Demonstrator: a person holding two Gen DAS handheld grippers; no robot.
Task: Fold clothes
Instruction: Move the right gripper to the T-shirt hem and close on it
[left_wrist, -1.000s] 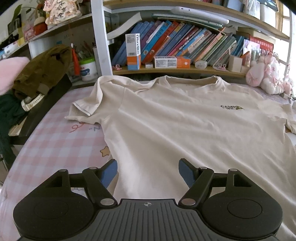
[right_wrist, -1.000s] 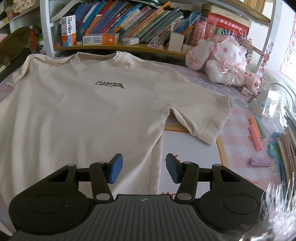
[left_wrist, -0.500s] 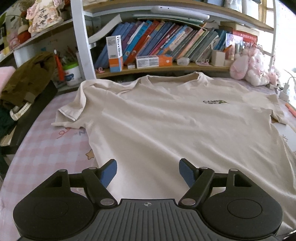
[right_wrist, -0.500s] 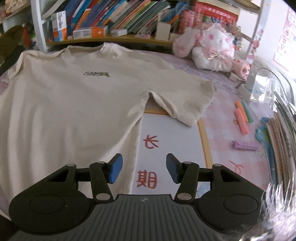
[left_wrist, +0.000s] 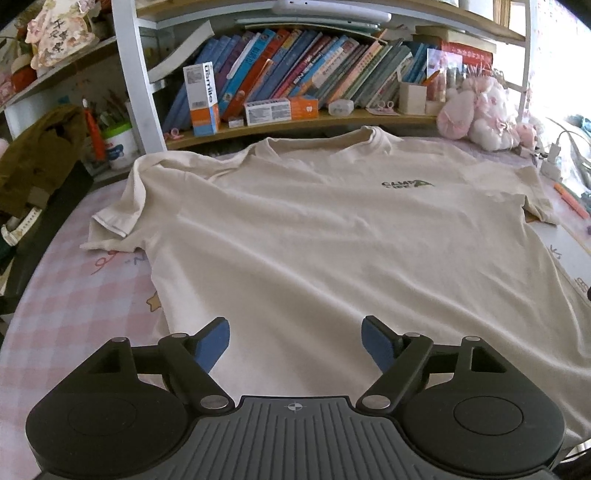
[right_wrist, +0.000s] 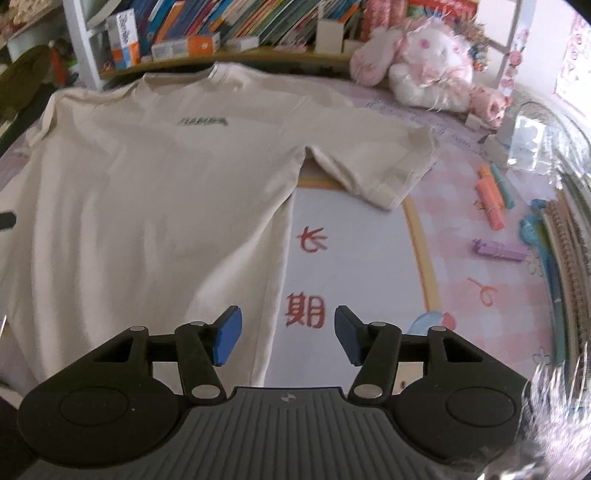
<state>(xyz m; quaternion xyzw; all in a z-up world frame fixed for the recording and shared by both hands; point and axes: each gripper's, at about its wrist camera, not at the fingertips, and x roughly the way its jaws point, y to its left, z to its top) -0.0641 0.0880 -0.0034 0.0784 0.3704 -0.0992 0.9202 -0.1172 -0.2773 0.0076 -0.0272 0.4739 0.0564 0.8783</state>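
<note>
1. Since a second ago both grippers have drawn back toward the hem: the shelf and collar sit further off in the left view, and more of the mat with its red characters shows in the right view
2. The shirt lies spread flat, front up, collar toward the shelf, both sleeves out to the sides, with no fold in it
3. The left gripper hangs over the lower left of the shirt, jaws released and holding nothing
4. The right gripper straddles the shirt's right side edge, jaws likewise spread and empty
5. Placed wide apart near the bottom corners, the two seem set to pinch the hem for a fold, though that is a guess
6. The right sleeve rests on the mat, clear of the plush and the pens
</note>
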